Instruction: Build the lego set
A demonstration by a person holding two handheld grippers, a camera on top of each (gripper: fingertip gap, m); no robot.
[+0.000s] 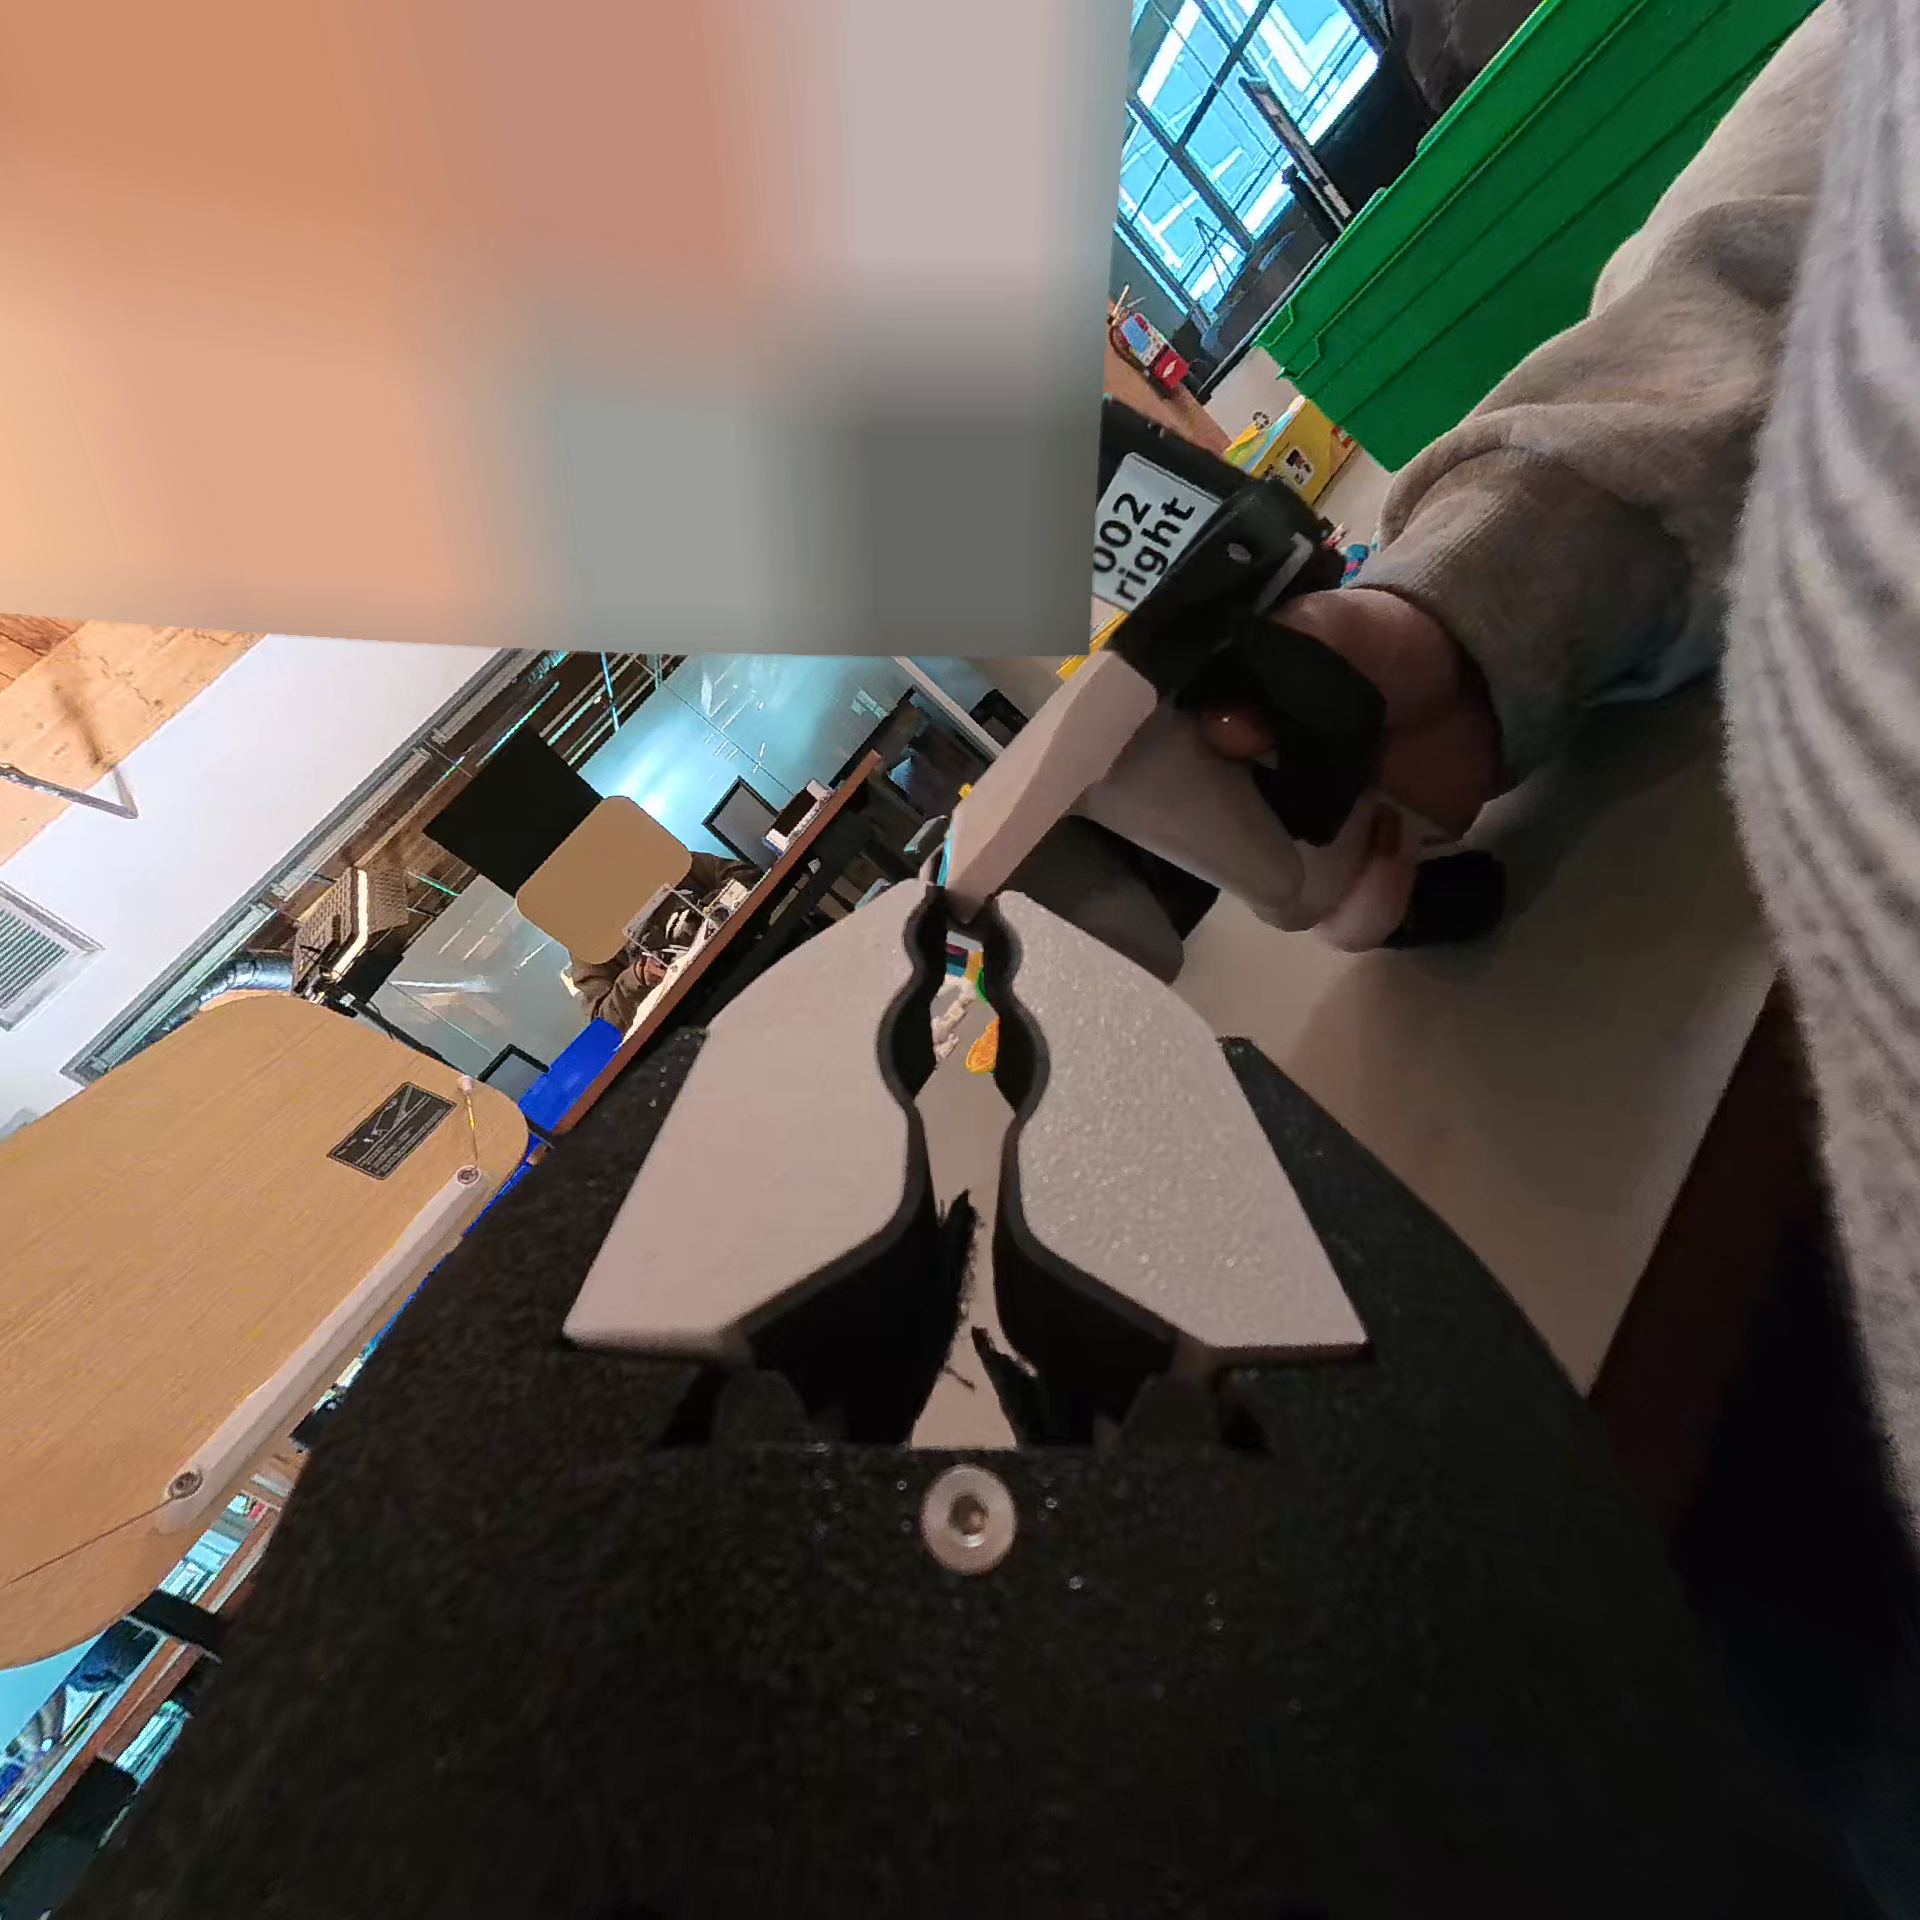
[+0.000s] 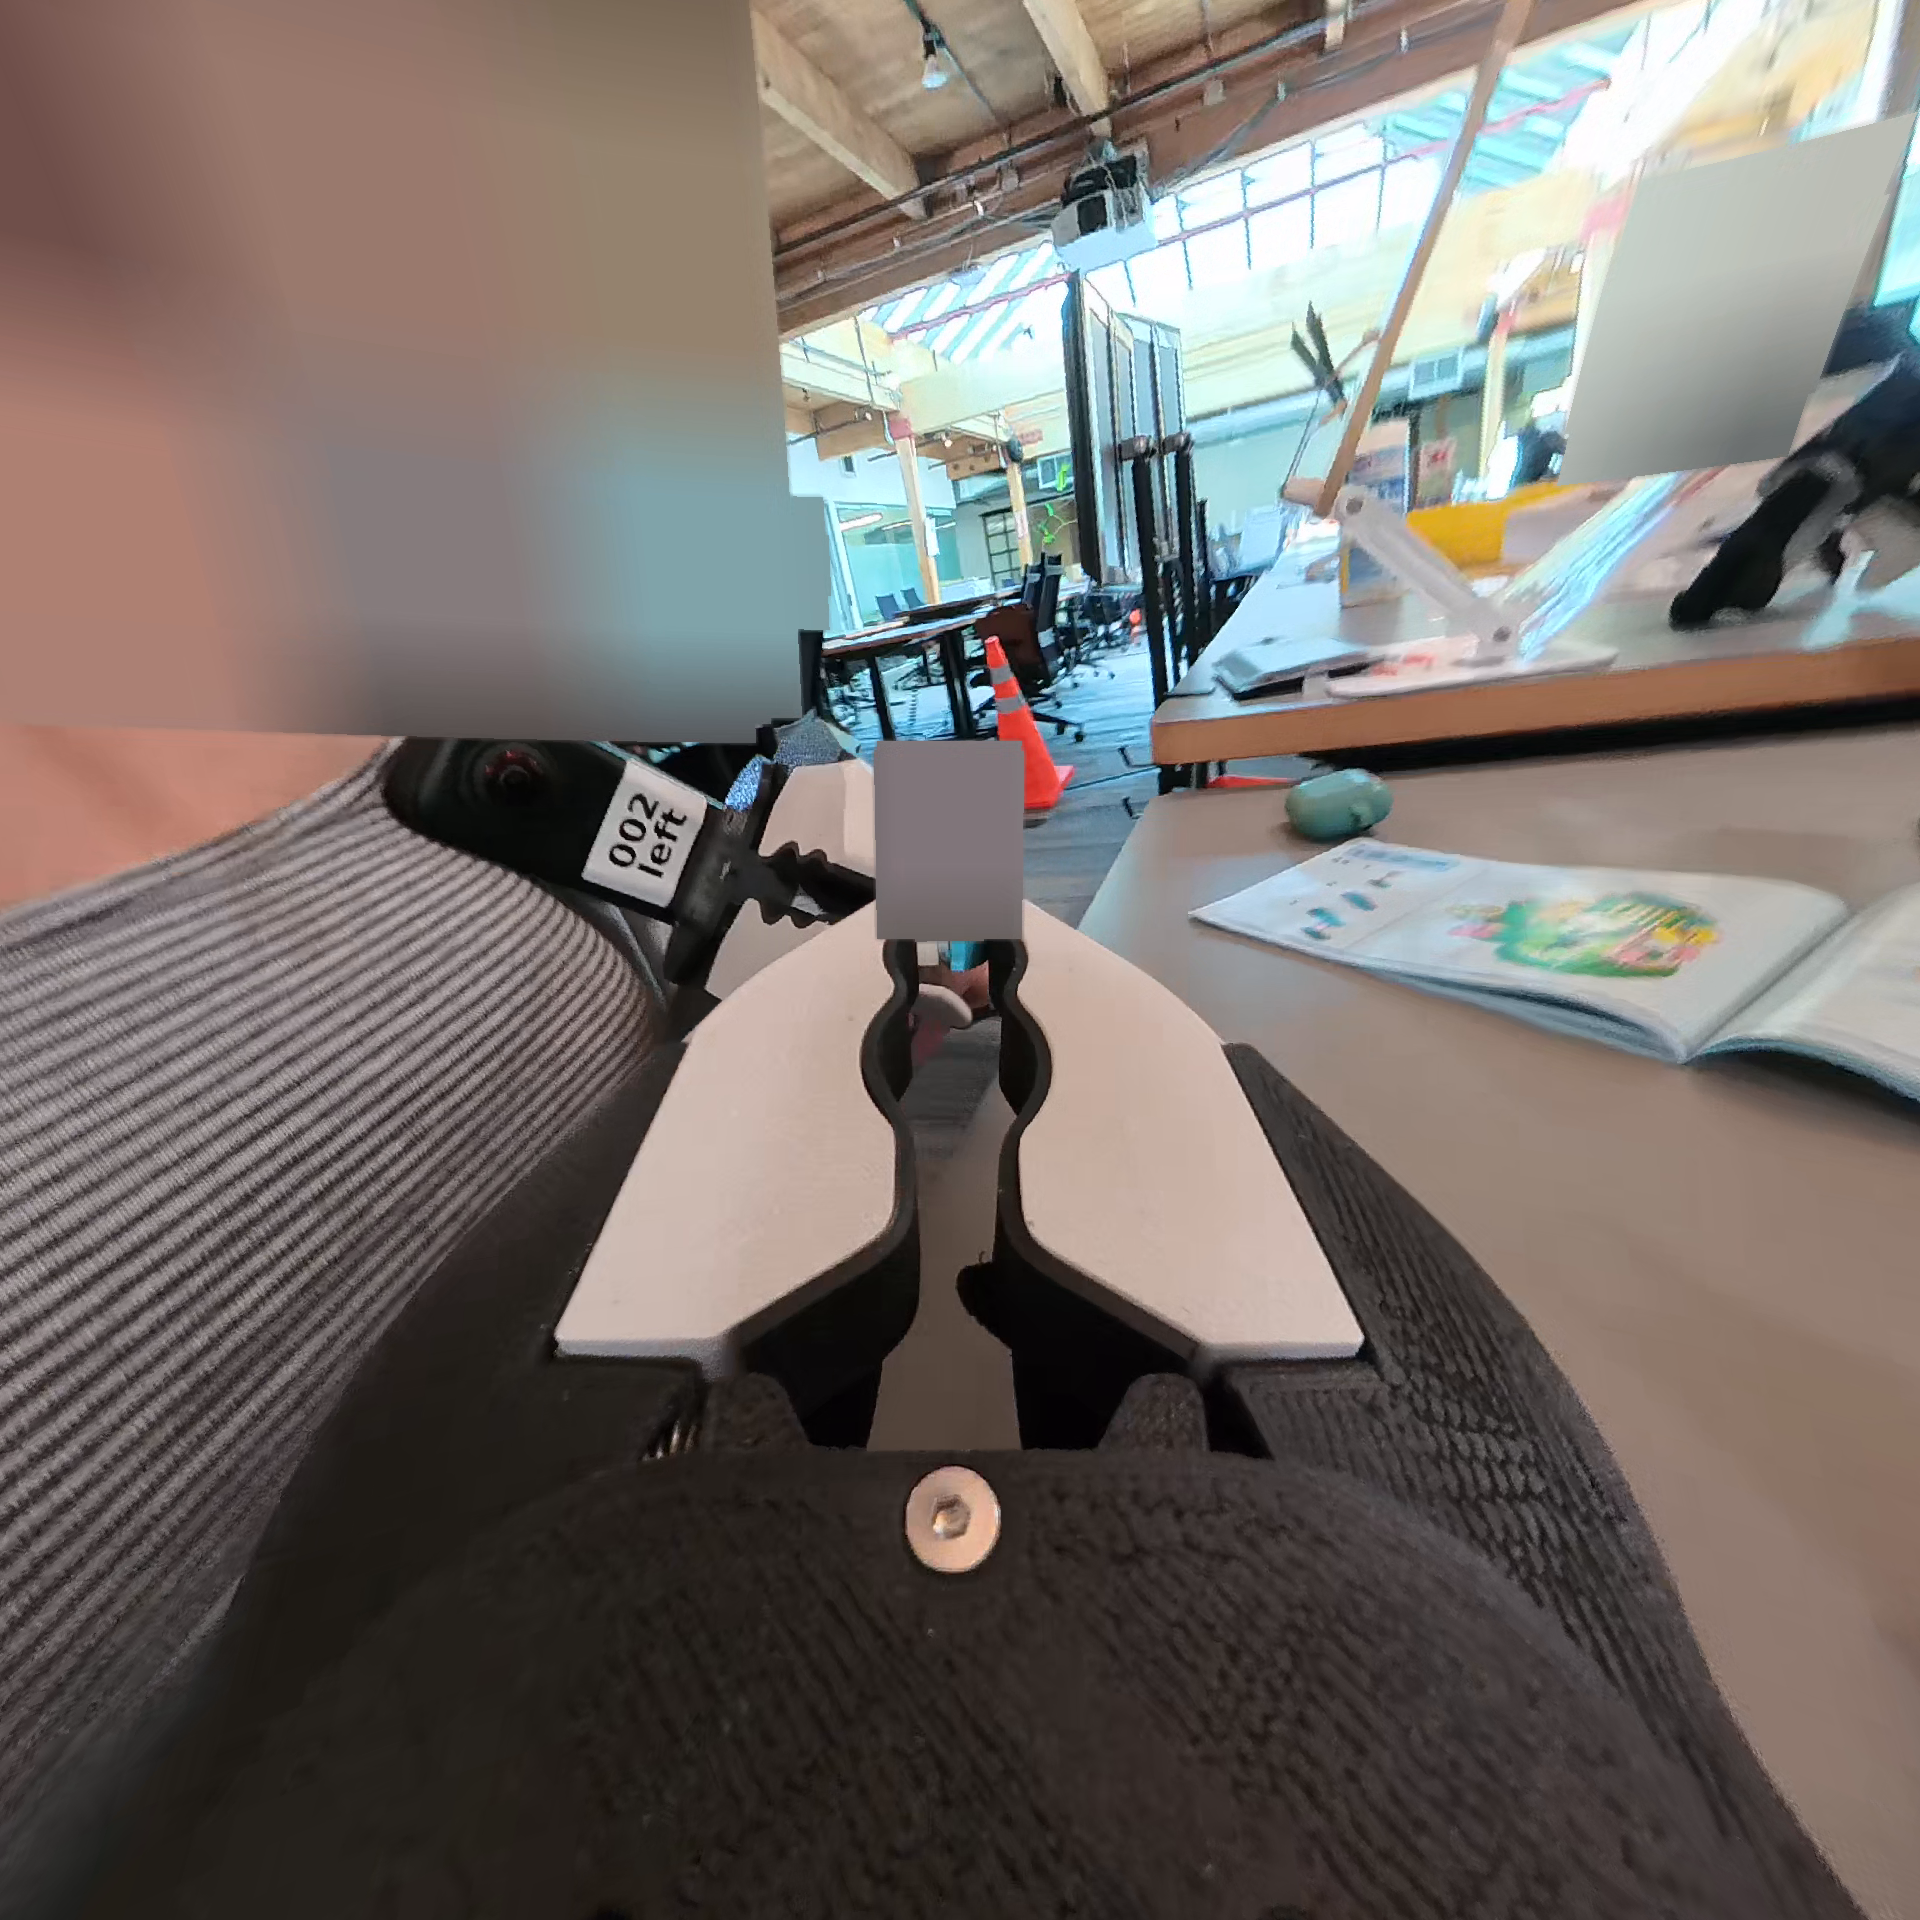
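Left gripper (image 1: 961,925) fingers clamped on lego piece (image 1: 961,948) | right gripper (image 2: 951,951) fingers clamped on same piece | table edge (image 2: 1117,852) beside

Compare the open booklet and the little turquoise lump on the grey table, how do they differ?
The booklet lies flat and open, with printed colour pages; the turquoise lump is rounded and plain. The booklet is much wider than the lump. The lump sits farther back, near the table's far edge; the booklet is nearer. Both rest on the grey table, apart.
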